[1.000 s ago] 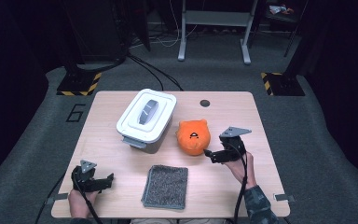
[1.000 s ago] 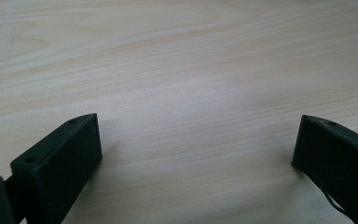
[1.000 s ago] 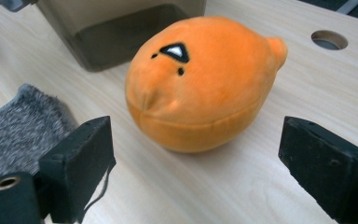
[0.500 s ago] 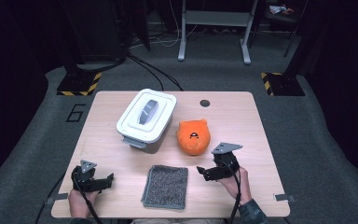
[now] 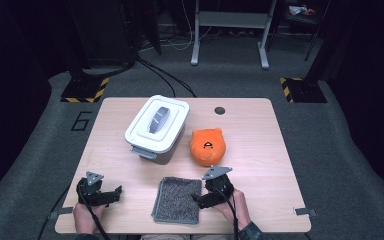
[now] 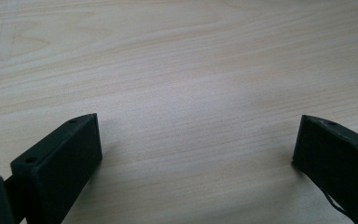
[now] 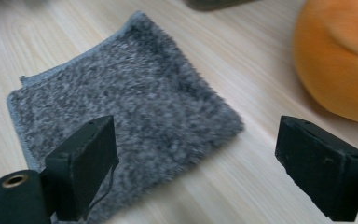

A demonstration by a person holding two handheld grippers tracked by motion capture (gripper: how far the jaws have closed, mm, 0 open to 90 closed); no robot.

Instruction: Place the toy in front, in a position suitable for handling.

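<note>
I note a white lidded container (image 5: pixel 156 129) with a grey handle standing on the wooden table (image 5: pixel 260 150), toward its far left. Just right of it sits an orange plush toy (image 5: pixel 208 146), apart from the container. I also see a small dark round hole (image 5: pixel 220 110) near the table's far edge.

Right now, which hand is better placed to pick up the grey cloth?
Right. The right gripper hangs open at the cloth, at its right edge; the left gripper sits apart over bare table.
</note>
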